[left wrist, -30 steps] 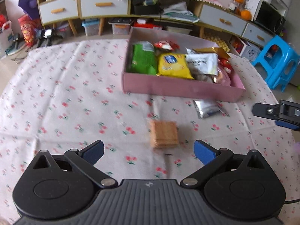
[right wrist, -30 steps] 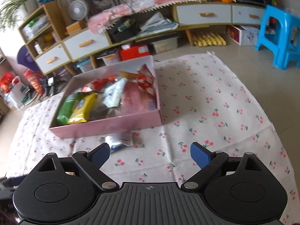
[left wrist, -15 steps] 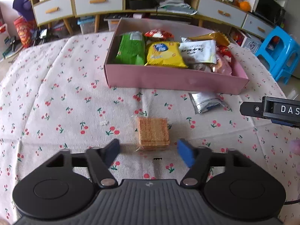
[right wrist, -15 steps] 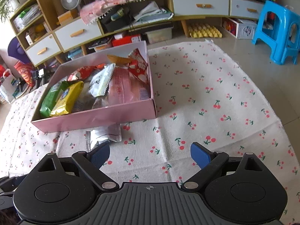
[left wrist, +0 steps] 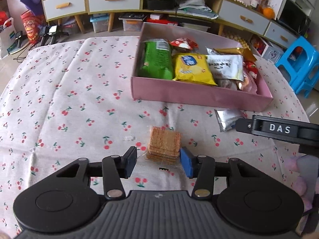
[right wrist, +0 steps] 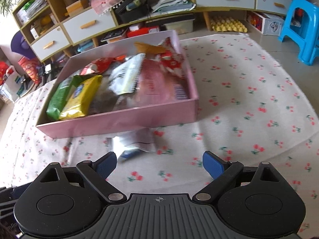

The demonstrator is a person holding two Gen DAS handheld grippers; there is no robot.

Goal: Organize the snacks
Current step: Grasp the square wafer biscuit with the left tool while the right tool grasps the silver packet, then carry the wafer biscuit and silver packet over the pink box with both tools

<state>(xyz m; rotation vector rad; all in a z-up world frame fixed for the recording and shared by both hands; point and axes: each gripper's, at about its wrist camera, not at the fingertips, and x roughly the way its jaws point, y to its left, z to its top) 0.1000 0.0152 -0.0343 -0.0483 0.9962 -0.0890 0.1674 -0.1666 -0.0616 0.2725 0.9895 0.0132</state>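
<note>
The crackers (left wrist: 163,145), a clear-wrapped stack, lay flat on the surface (left wrist: 79,107), well short of the pink box (left wrist: 199,97), so they remained to be packed. The left hand-held gripper (left wrist: 158,161) straddled the stack's near end, jaws partly closed, right pad touching or nearly so, left pad just apart: not yet clenched. A silver packet (right wrist: 133,143) lay against the box's front wall, also outside. The right hand-held gripper (right wrist: 159,165) hovered near it with jaws spread wide, holding nothing, likely placed to collect it. The box already held several bags.
</note>
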